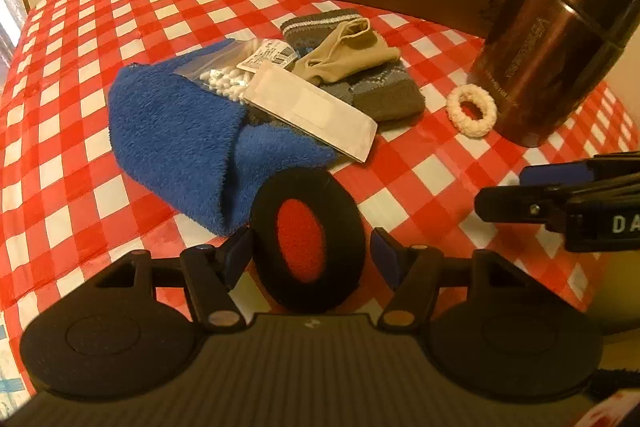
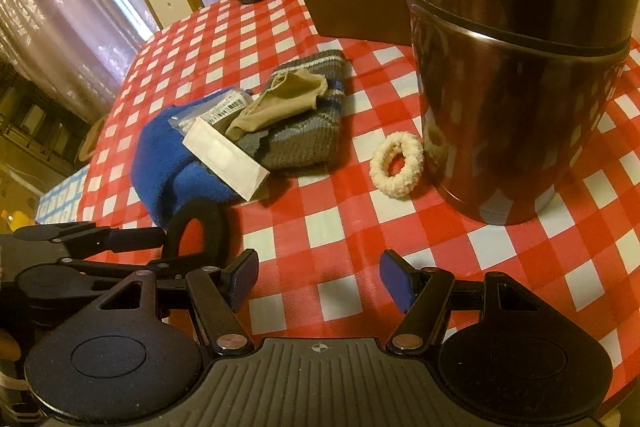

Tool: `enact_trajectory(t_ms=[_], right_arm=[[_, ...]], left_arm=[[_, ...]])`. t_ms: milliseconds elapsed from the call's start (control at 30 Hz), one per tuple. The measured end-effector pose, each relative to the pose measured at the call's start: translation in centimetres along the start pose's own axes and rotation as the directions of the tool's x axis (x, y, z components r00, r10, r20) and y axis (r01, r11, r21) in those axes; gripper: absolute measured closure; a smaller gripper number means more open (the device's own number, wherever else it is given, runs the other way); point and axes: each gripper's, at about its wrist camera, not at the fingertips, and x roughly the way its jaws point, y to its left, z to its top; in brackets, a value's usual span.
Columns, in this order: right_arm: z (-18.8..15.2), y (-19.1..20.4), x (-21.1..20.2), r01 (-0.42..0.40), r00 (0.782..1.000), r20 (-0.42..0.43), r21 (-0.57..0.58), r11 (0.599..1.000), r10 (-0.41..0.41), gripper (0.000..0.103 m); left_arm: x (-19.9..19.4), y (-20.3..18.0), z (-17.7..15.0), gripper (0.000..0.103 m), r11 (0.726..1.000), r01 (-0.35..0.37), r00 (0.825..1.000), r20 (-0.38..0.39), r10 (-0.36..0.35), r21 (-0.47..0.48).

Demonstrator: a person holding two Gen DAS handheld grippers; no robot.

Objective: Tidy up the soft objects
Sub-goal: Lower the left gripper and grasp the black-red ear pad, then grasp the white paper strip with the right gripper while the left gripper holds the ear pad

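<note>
**Holding an ear pad upright between the left tool's fingers**

Standing on edge, a black ear pad (image 1: 308,241) with a red centre sat between the left tool's (image 1: 310,257) blue pads; the left pad touched its rim, while contact on the right could not be told. The right tool (image 2: 318,277) hovered wide apart, holding nothing, over the red-checked bench (image 2: 320,227). Just beyond the ear pad lay a blue fleece cloth (image 1: 172,147) with a bag of cotton swabs (image 1: 236,75), a white packet (image 1: 312,111), a beige stocking (image 1: 348,53) and a grey knit (image 1: 384,91). A cream scrunchie (image 2: 397,164) lay beside a dark steel flask (image 2: 516,67).
</note>
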Motion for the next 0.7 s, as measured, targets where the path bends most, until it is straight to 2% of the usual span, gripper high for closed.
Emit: enact_trajectory(t_ms=[233,400,533,700], right_arm=[[0.3,-0.2,0.3,-0.008,1.000,-0.015,-0.019,1.000,0.008,0.036],[0.4,-0.1,0.7,-0.018,0.999,-0.031,-0.039,0.999,0.017,0.036],[0.6,-0.2,1.1,-0.029,0.999,-0.044,-0.057,0.998,0.027,0.036],[0.9,0.2,1.4,-0.044,0.998,-0.053,-0.088,0.995,0.039,0.036]], left_arm=[[0.6,-0.4,0.1,0.035,1.000,-0.025,1.000,-0.008,0.025,-0.015],[1.3,0.0,0.2,0.035,0.997,-0.026,1.000,-0.019,0.025,-0.071],[1.2,0.0,-0.1,0.041,0.997,-0.035,0.999,0.003,0.035,-0.066],[0.8,-0.2,-0.5,0.043,0.998,-0.039,0.999,0.017,0.040,-0.050]])
